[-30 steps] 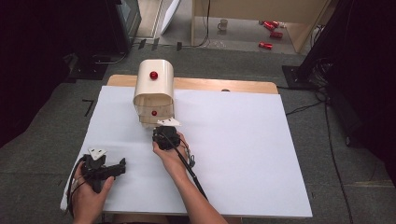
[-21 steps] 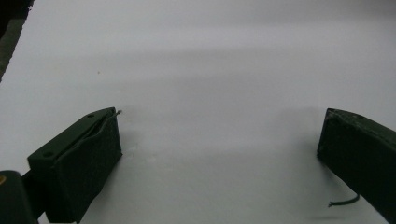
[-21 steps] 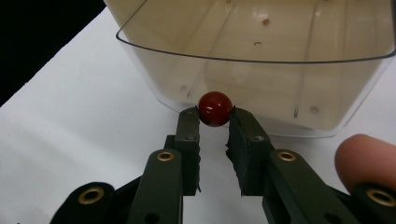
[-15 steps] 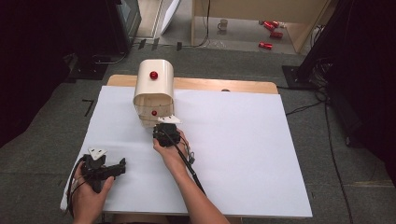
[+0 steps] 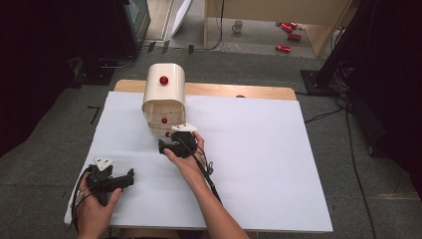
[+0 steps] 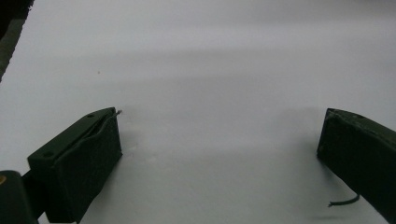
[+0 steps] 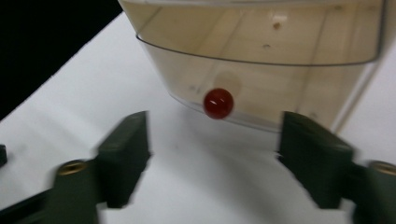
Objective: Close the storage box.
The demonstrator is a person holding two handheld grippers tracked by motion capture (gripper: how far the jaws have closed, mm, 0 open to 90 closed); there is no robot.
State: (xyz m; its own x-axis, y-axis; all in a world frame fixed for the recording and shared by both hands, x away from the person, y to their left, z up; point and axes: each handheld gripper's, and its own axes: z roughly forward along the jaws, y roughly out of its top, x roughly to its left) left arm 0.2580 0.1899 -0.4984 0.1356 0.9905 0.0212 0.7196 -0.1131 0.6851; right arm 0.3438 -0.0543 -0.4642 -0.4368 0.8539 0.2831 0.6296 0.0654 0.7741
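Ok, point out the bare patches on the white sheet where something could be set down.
Widest: the white sheet right of the right gripper, out to its right edge. Also free: the strip left of the bread box, above the left gripper. Crowded: right before the box's red knob.

In the lower left of the high view we list the left gripper (image 5: 127,179): a black body topped by a grey three-cornered plate, with a black cable looping beside the hand (image 5: 94,211). At centre we list the right gripper (image 5: 161,146), likewise black with a pale plate, its dark cable trailing down along the bare, sleeveless forearm. In the left gripper view we note two blocky black jaws, small screw holes on the left one, and a thin stray wire at lower right. In the right gripper view we note dark green-black jaws on brass-coloured pivot bushings.
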